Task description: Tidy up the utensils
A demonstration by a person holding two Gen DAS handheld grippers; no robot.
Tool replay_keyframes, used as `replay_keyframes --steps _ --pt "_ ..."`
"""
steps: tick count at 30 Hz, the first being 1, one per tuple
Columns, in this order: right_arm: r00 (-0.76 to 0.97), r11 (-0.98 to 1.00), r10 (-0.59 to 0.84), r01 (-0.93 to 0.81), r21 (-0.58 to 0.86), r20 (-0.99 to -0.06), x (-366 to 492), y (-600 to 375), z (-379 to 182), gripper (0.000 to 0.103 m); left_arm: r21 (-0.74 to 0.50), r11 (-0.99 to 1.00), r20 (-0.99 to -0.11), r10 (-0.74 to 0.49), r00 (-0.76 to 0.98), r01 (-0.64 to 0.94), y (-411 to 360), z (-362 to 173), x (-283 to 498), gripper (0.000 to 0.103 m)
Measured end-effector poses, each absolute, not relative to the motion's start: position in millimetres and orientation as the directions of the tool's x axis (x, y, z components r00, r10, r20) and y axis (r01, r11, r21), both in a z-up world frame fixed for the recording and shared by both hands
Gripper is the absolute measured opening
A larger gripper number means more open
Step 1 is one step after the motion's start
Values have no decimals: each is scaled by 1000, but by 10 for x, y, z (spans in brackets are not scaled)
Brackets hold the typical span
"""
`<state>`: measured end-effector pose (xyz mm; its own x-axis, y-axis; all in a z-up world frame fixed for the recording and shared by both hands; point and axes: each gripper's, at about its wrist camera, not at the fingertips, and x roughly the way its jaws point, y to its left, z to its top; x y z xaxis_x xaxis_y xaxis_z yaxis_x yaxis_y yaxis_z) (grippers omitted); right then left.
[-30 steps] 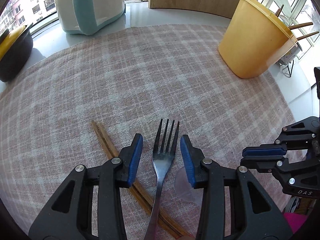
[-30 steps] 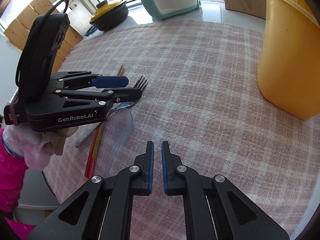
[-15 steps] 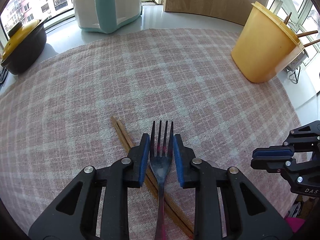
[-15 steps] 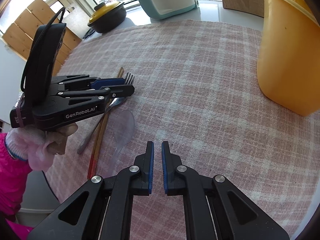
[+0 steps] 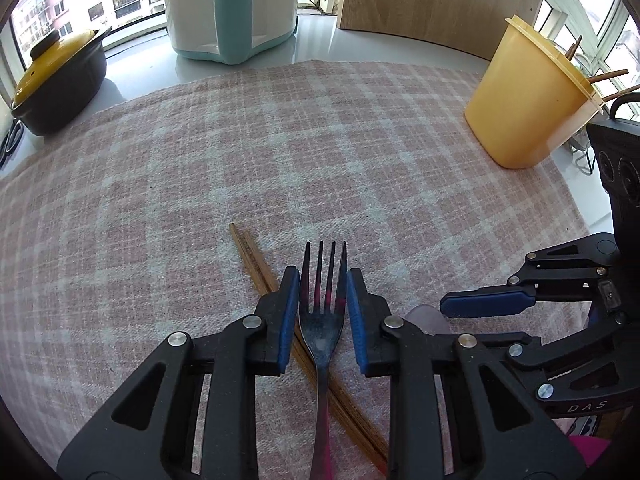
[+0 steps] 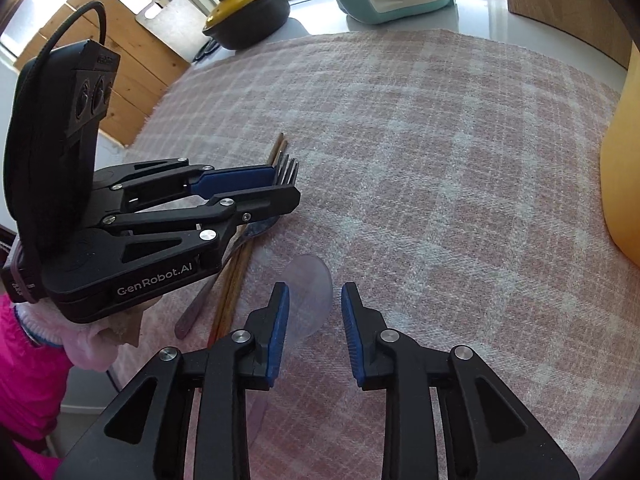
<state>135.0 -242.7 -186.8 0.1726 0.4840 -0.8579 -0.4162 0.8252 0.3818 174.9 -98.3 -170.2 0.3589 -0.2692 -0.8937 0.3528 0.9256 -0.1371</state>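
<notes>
Looking down the left wrist view first: the left tongs (image 5: 323, 300) are clamped on the fork (image 5: 322, 320), blue pads pressed to either side of its head, tines poking out toward the middle of the frame, the jaws having closed in on it within the last second. The fork's handle runs down to the bottom edge, crossing over a pair of wooden chopsticks (image 5: 256, 256) that slant from centre to lower right on the pink checked cloth (image 5: 280, 152). At the upper right stands the yellow holder (image 5: 524, 104) with brown sticks leaning out of its top. The right tongs (image 5: 488, 304) come in from the right edge, with the pale spoon (image 5: 424, 316) peeking just beside them. A black pot with a yellow lid (image 5: 56, 84) sits at the upper left.

Over to the right wrist view: the right tongs (image 6: 312, 316) have just been opening and now stand a little apart, nothing gripped, with the clear spoon (image 6: 310, 288) lying on the cloth between and beyond the pads. At left, the left tongs (image 6: 280, 184) hold the fork (image 6: 288, 168) over the chopsticks (image 6: 236, 280). The holder (image 6: 624, 184) fills the right edge. A pink sleeve (image 6: 28, 360) shows at lower left.
</notes>
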Motion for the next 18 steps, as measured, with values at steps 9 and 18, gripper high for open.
replay_keyframes --steps 9,18 --pt "193 817 436 -494 297 -879 1356 -2200 -1896 15 -137 929 -892 -266 364 343 -967 -1687 1728 23" --pt "242 815 461 -495 300 -854 1263 -2251 -1710 2 -140 938 -881 -264 391 319 -922 -1568 1622 23"
